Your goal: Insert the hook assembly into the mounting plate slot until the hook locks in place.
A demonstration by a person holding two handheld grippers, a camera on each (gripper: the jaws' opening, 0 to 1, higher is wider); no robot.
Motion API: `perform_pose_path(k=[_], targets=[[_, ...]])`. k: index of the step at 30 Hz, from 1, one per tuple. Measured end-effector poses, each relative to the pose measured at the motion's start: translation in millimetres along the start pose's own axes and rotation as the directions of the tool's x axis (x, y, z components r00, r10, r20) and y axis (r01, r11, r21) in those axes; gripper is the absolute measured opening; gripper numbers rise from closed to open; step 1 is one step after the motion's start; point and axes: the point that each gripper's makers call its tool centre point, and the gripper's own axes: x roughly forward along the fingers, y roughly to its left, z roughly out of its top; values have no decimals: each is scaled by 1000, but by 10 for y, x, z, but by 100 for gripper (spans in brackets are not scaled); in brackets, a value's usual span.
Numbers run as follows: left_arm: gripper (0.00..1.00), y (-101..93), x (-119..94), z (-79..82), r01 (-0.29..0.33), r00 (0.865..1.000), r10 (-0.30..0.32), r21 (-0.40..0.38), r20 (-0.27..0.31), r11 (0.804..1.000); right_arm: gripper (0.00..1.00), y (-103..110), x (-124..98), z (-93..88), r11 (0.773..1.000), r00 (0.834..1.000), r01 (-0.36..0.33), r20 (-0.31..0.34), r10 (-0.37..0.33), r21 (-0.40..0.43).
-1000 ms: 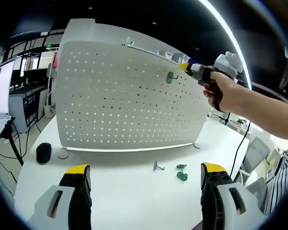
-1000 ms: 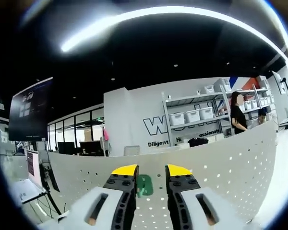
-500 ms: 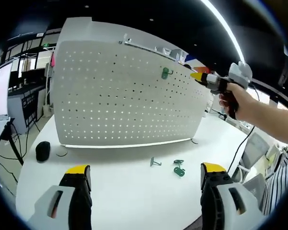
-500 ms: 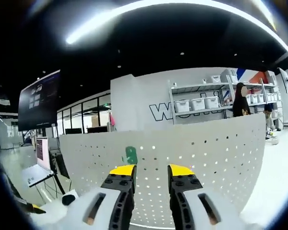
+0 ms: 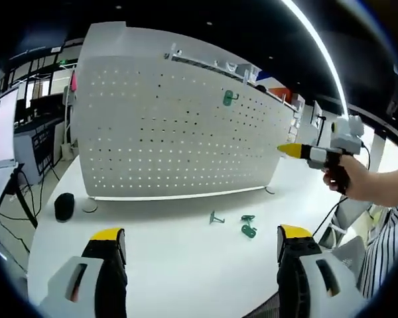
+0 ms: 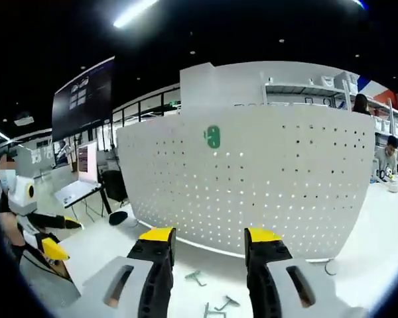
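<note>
On pegboard (image 5: 172, 126): sm. green hook (image 5: 229, 99)

The pegboard (image 5: 179, 132) is white, dotted with rows of small holes. The hook (image 5: 229, 98) on it is green. Both grippers' jaws are black with yellow tips.

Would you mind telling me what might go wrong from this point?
The green hook hangs high on the pegboard; whether it is locked cannot be seen, so it may drop. The loose hooks lie near the table's front and could be knocked off as the open right gripper reaches down.
</note>
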Motion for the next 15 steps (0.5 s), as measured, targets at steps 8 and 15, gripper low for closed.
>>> perform_pose_path(k=[8, 15], targets=[[96, 32, -89, -67, -20, 1000, 20, -12, -21, 1000, 48, 272, -268, -598, 997, 985, -74, -154, 77, 21], [95, 44, -122, -174, -44, 998, 42, -29, -41, 999, 53, 423, -504, -928, 993, 969, -86, -224, 101, 77]])
